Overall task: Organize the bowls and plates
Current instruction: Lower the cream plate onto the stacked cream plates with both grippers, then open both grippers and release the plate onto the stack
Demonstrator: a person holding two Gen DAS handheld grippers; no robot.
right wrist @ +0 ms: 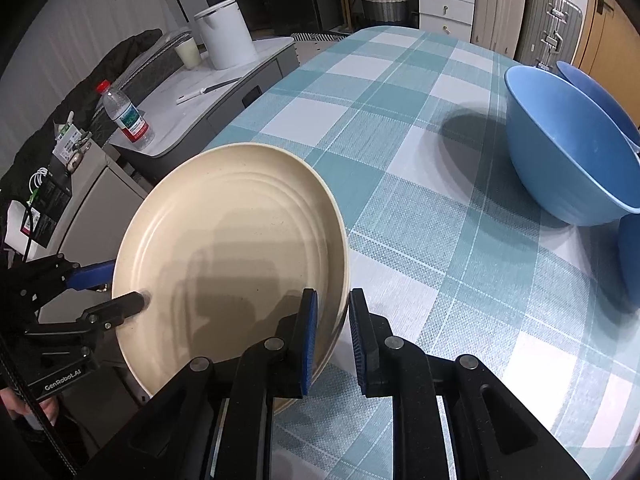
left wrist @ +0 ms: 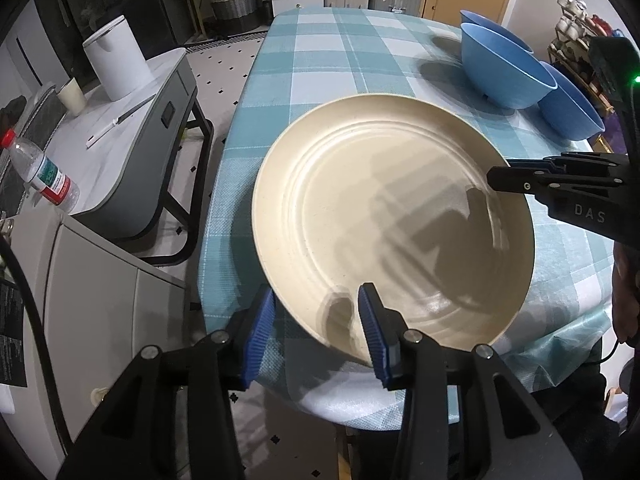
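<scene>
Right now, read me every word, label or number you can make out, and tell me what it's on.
"DAS" on the right tongs body, cut off by the frame edge.
"GenRobot.AI" on the left tongs body.
Water bottle label: too small to read.
Dark printed packaging by the cabinet: too blurred to read.

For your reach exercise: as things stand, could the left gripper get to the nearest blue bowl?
Probably not straight away. The left gripper straddles the cream plate's near rim, and the plate and the right gripper lie between it and the blue bowl. It would need to back off first.
</scene>
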